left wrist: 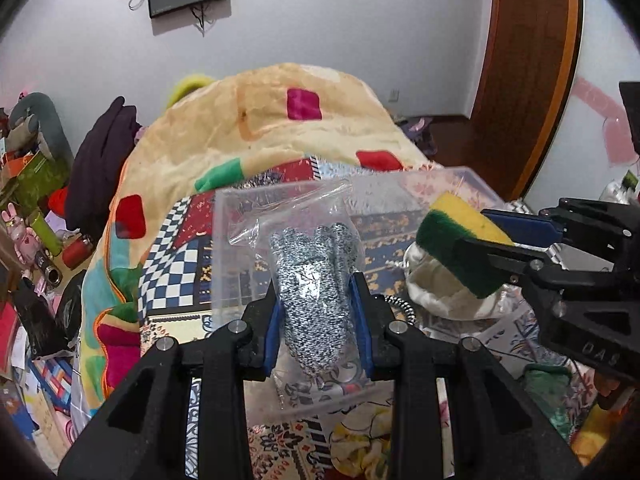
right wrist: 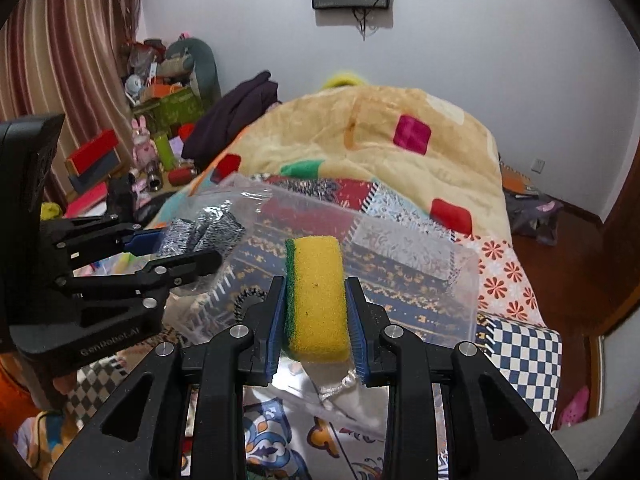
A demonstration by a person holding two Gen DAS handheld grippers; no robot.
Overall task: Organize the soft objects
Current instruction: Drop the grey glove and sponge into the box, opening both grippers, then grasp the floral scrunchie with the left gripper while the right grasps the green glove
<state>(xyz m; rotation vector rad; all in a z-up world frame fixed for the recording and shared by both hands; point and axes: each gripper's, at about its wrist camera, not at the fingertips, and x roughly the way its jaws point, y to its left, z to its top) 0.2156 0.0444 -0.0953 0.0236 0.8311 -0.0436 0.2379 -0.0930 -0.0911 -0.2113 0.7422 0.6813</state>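
My left gripper [left wrist: 316,304] is shut on a clear plastic bag of speckled grey knit gloves [left wrist: 312,276] and holds it over a clear plastic bin [left wrist: 224,240] on the bed. It also shows in the right wrist view [right wrist: 188,246], with the gloves [right wrist: 204,230] in it. My right gripper [right wrist: 316,300] is shut on a yellow sponge with a green scrub side [right wrist: 318,292], held above the same bin [right wrist: 468,280]. In the left wrist view the right gripper [left wrist: 486,236] and the sponge [left wrist: 460,240] are at the right.
A cream blanket with coloured squares [left wrist: 280,128] is heaped on the bed behind the bin. A white cloth pouch [left wrist: 440,292] lies under the sponge. A cluttered side table [right wrist: 160,132] with boxes and toys stands at the left. A wooden door [left wrist: 528,60] is at the right.
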